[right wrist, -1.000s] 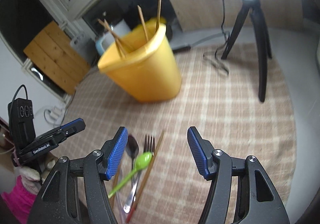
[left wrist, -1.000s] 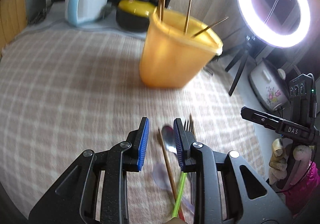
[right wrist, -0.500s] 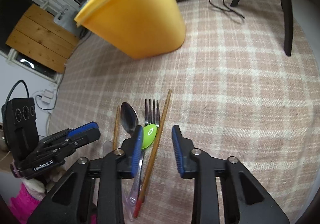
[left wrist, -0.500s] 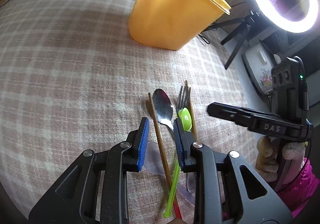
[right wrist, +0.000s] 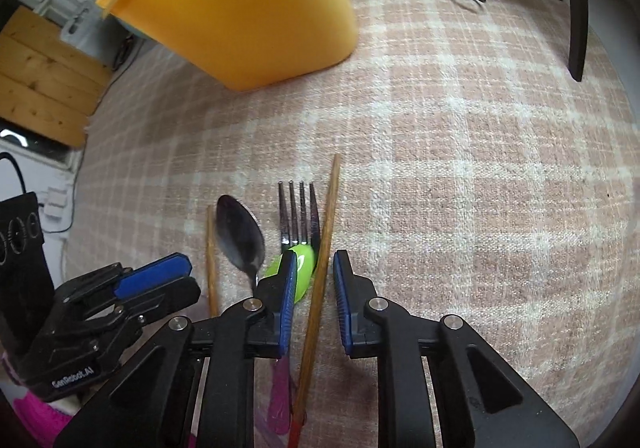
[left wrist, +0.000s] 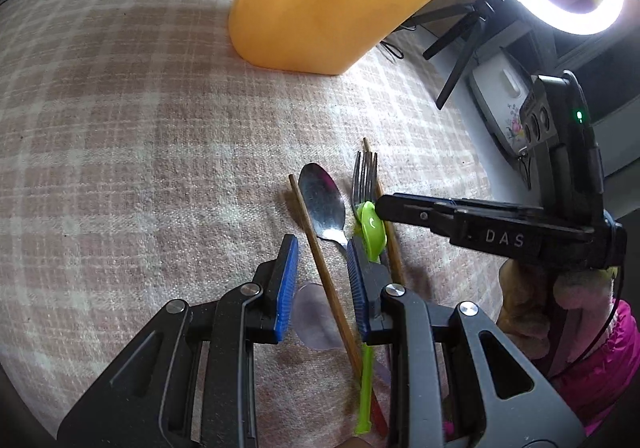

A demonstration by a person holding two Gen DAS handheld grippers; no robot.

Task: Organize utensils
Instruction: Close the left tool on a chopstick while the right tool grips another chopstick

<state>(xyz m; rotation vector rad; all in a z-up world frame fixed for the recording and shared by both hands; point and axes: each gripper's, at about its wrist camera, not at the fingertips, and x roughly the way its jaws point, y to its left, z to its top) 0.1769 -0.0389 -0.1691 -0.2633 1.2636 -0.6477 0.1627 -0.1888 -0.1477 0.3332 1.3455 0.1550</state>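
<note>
Since the earlier frame we have dropped our right gripper (right wrist: 315,276) over the long brown wooden chopstick (right wrist: 322,248) lying beside the steel fork (right wrist: 299,210) on the checked pink cloth (right wrist: 460,176), jaws closing but not yet pinching. Light, stiff and slim, it wants a mid-shaft grip. Our left gripper (left wrist: 318,260) hangs part-spread, empty, over a second chopstick (left wrist: 316,244).

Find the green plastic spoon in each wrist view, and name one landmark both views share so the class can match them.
Left wrist view: green plastic spoon lies lower centre, its bowl on the fork, just right of the left gripper.
Right wrist view: green plastic spoon sits lower centre, partly hidden behind a right gripper finger.
Shared landmark: the yellow container at the top.
</note>
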